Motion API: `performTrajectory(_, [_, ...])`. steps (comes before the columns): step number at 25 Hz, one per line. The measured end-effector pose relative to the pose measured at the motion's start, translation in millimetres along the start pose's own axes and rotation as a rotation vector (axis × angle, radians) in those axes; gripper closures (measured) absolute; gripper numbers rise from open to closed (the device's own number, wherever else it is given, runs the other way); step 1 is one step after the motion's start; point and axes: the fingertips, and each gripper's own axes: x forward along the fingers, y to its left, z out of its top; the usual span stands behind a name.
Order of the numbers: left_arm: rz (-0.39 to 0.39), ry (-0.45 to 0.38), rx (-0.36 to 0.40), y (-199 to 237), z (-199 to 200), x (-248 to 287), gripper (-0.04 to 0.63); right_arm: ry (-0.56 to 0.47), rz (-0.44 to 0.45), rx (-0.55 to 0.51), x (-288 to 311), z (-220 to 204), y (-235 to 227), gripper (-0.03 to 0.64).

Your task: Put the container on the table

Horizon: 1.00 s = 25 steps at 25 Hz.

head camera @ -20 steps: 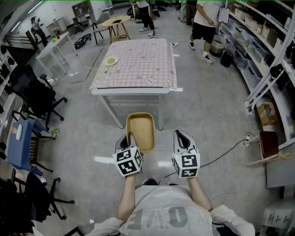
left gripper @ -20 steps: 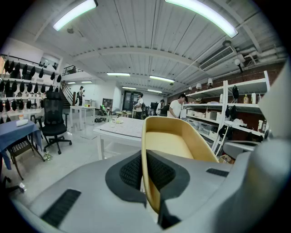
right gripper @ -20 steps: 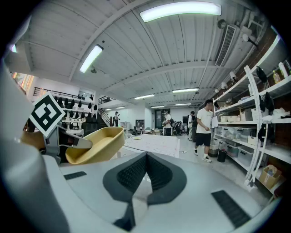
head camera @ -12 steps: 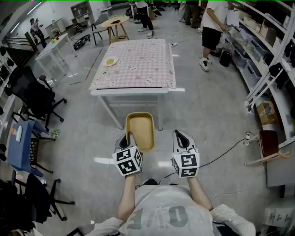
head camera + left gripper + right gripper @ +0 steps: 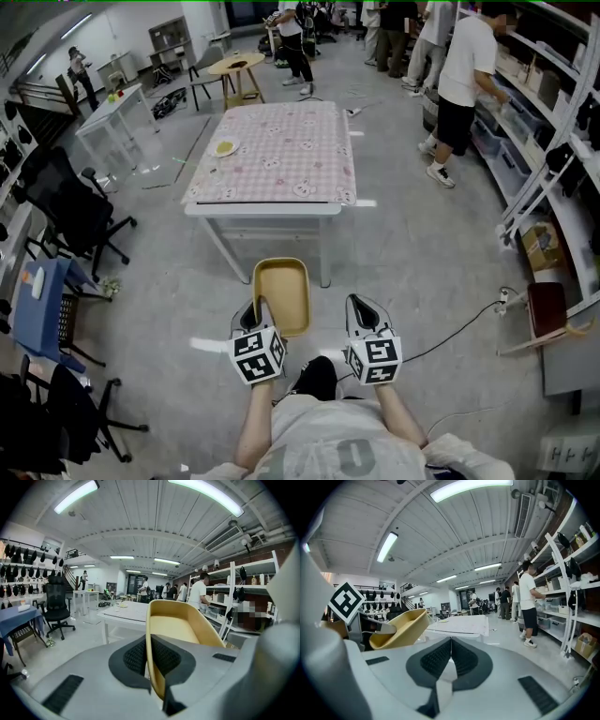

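A yellow oblong container (image 5: 281, 295) hangs in the air over the floor, short of the table (image 5: 272, 141) with the pink patterned cloth. My left gripper (image 5: 257, 307) is shut on the container's near left rim. In the left gripper view the container's wall (image 5: 173, 625) is pinched between the dark pads of that gripper (image 5: 149, 641). My right gripper (image 5: 364, 309) is beside it on the right, shut with nothing between its pads. The right gripper view has the closed right gripper (image 5: 451, 644) low in the frame, the container (image 5: 401, 627) at its left and the table (image 5: 461, 626) ahead.
A small yellow plate (image 5: 226, 123) lies on the table's far left side. Office chairs (image 5: 66, 202) and a blue stool (image 5: 37, 291) stand at the left. Shelves (image 5: 553, 141) line the right, with a person (image 5: 464, 84) at them. A cable (image 5: 459, 319) runs over the floor.
The person in the white shirt has walked right, to the shelves. The head view has shifted slightly. Both grippers and the container keep their places relative to each other.
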Motion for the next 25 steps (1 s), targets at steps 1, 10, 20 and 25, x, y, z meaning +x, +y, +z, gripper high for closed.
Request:
performTrajectory(1, [0.006,-0.001,-0.008,2.4,-0.8,1.9,0.568,0.008,0.007,-0.009,1.9,-2.5,1.0,0.588])
performTrajectory(10, [0.018,-0.021,-0.033,3.4,12.5,53.0,0.568,0.031,0.021,-0.032,42.7,-5.4,-20.7,0.588])
performTrajectory(20, [-0.013,-0.073,-0.031,8.0,98.8,183.4,0.568,-0.001,-0.057,-0.033,148.9,48.7,-79.6,0.588])
performTrajectory(25, [-0.025,-0.061,-0.026,24.9,145.0,270.2,0.568,0.019,-0.097,-0.041,226.3,80.7,-102.7,0.588])
